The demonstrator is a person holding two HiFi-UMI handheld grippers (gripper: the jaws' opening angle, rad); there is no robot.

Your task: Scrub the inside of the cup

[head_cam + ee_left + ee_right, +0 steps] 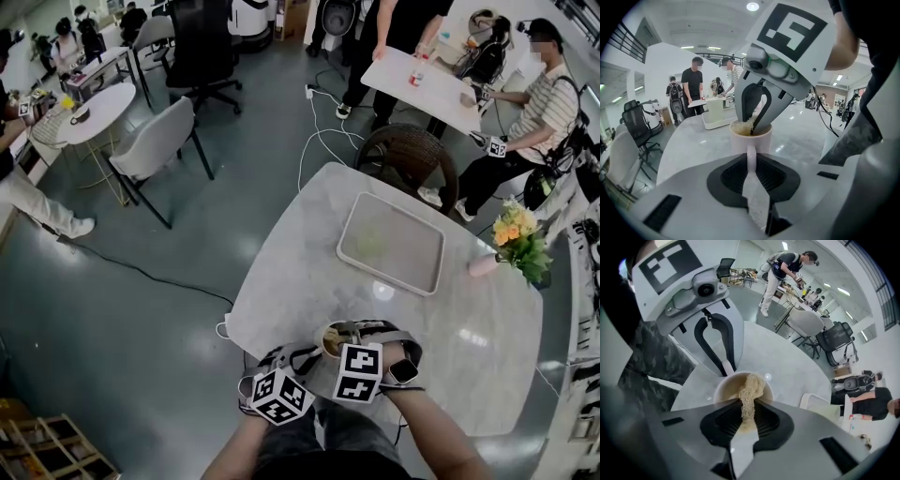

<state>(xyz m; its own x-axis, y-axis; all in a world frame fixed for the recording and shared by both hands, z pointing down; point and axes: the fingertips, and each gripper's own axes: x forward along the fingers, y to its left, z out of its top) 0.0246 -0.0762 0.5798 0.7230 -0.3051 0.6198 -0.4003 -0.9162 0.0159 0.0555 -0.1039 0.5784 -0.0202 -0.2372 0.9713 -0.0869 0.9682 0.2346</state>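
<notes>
A pale cup [751, 139] stands on the marble table [300, 253] near its front edge. My left gripper [751, 165] is shut on the cup's handle [751, 155], which stands upright between its pads. My right gripper [749, 412] points steeply down over the cup [725, 386] and is shut on a beige fibrous scrub pad [751, 391]. The pad hangs from the jaws into the cup's mouth. In the left gripper view the right gripper's fingers [761, 112] dip inside the rim. In the head view both marker cubes crowd around the cup [330, 339].
A shallow white tray [389, 244] lies on the middle of the table. A flower bunch [518, 239] stands at the right edge. A wicker chair [403, 155] sits behind the table. Several people and more chairs fill the room beyond.
</notes>
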